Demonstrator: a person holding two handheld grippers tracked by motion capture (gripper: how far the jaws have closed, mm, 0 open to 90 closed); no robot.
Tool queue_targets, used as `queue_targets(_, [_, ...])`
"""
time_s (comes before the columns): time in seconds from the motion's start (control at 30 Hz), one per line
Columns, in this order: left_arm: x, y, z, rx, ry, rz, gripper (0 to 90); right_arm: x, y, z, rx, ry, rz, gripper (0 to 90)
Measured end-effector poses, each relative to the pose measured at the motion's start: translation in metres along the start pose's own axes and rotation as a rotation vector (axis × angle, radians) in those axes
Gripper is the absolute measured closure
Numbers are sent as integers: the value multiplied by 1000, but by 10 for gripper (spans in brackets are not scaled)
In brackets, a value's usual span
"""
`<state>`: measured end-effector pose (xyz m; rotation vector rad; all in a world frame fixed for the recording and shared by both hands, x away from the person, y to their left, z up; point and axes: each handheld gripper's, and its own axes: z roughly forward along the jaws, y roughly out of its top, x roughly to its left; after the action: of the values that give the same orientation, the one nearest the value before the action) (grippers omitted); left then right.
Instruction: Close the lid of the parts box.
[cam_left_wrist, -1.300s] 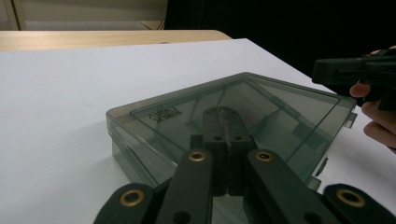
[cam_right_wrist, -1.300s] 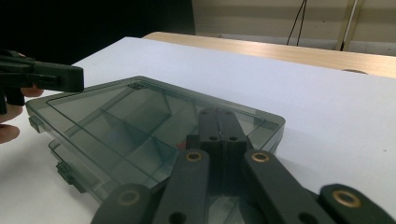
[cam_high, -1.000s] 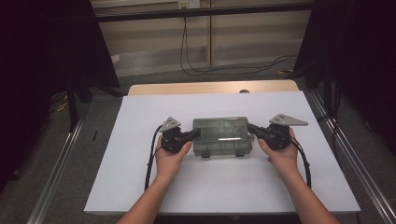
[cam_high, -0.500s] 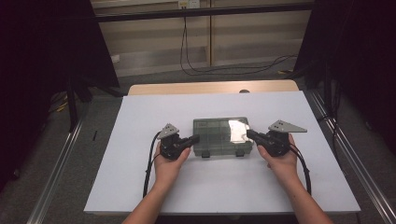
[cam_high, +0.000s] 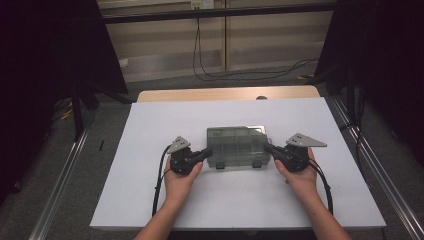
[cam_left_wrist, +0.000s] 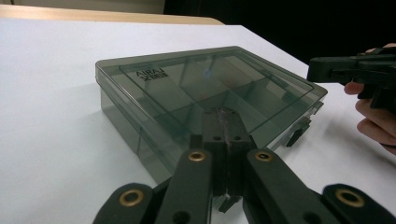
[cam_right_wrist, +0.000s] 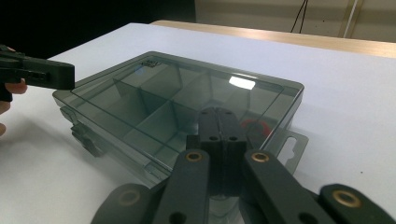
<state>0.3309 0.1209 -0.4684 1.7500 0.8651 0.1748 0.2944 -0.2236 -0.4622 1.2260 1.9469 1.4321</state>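
Seemingly little had changed over the last second, and the high view bore that out: the smoky clear compartment box (cam_high: 237, 145) lay flat near the middle of the white table (cam_high: 150, 130), on the same spot as in the earlier frames. Only the glare on its lid had wandered off. Both hands had slipped a touch toward 6 o'clock. The left gripper (cam_high: 202, 154) stood at the box's 9 o'clock end and the right gripper (cam_high: 267, 148) at its 3 o'clock end, each with its jaws pressed together and nothing between them. Two dark latches (cam_high: 225, 164) sat on the box's 6 o'clock side, apparently not yet undone. In the left gripper view, the closed tips of the left gripper (cam_left_wrist: 226, 114) lay over the near short edge of the box (cam_left_wrist: 187, 88); whether they touched the lid I could not tell. The right gripper (cam_left_wrist: 327, 72) showed at 2 o'clock, by the far end. In the right gripper view, the joined tips of the right gripper (cam_right_wrist: 227, 114) hung likewise over the box (cam_right_wrist: 163, 93), with a small red item (cam_right_wrist: 254, 126) inside a compartment just past them, and the left gripper (cam_right_wrist: 51, 74) at 9 o'clock. I judged the box merely bracketed, not gripped, so opening or shifting it had yet to begin.
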Motion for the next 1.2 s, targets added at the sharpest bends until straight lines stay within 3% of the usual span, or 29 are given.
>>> queue_targets(0.5, [-2, -7, 0, -2, -7, -4, 900, 0, -9, 1, 9, -1, 6, 900])
queue_targets(0.67, [-3, -10, 1, 7, 19, -12, 900, 0, -10, 2, 9, -9, 14, 900])
queue_targets(1.2, [-2, -11, 1, 5, 15, -4, 900, -1, -16, 2, 14, -8, 4, 900])
